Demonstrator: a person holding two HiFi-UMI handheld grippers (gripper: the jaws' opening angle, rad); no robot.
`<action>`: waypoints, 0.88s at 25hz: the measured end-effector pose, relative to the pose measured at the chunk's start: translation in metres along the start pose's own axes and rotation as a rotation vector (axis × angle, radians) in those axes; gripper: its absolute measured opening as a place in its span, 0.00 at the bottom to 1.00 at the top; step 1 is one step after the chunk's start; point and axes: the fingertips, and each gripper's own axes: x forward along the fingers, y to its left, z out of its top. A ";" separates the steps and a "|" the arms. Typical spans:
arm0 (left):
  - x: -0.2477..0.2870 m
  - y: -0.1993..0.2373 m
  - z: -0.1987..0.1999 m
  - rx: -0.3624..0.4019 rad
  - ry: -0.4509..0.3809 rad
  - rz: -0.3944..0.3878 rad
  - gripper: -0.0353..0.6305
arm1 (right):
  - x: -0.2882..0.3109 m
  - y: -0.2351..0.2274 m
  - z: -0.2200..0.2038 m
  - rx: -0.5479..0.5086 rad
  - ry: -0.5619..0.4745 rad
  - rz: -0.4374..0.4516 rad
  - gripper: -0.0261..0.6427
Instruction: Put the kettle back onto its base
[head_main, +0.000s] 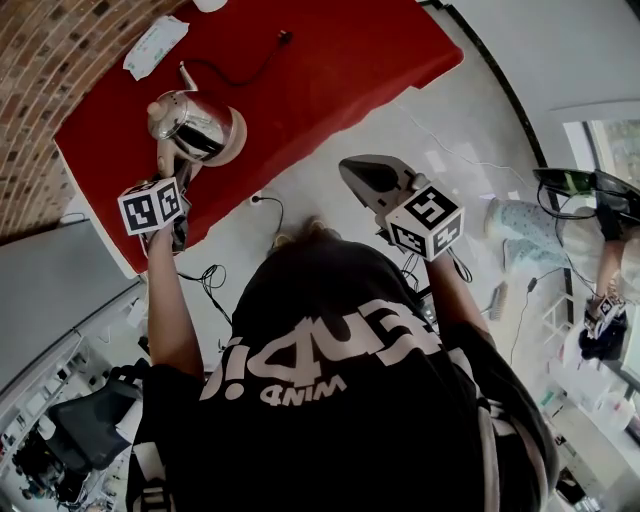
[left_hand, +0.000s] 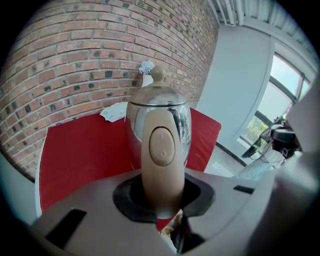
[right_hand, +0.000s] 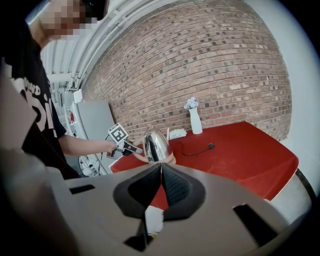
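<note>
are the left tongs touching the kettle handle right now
Touching. The left gripper view shows the left tongs closed on the kettle handle, gripping it from both sides with no gap visible.

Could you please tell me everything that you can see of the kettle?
The kettle is a polished, mirror-like metal pot with a beige knob on its lid, a thin spout and a beige handle bearing an oval switch. It stands roughly upright near an edge of the red table, over its beige base; whether it is fully seated is unclear. The left gripper has its claw clamped on the handle.
</note>
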 end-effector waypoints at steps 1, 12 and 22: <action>0.002 -0.001 -0.003 -0.004 0.004 -0.012 0.16 | 0.000 0.001 0.000 -0.001 0.000 0.000 0.08; 0.004 0.000 -0.007 0.001 0.006 -0.010 0.16 | 0.004 0.008 -0.003 -0.002 0.004 0.003 0.08; 0.005 -0.004 -0.010 0.026 0.006 0.006 0.16 | 0.005 0.014 -0.006 -0.001 0.006 -0.002 0.08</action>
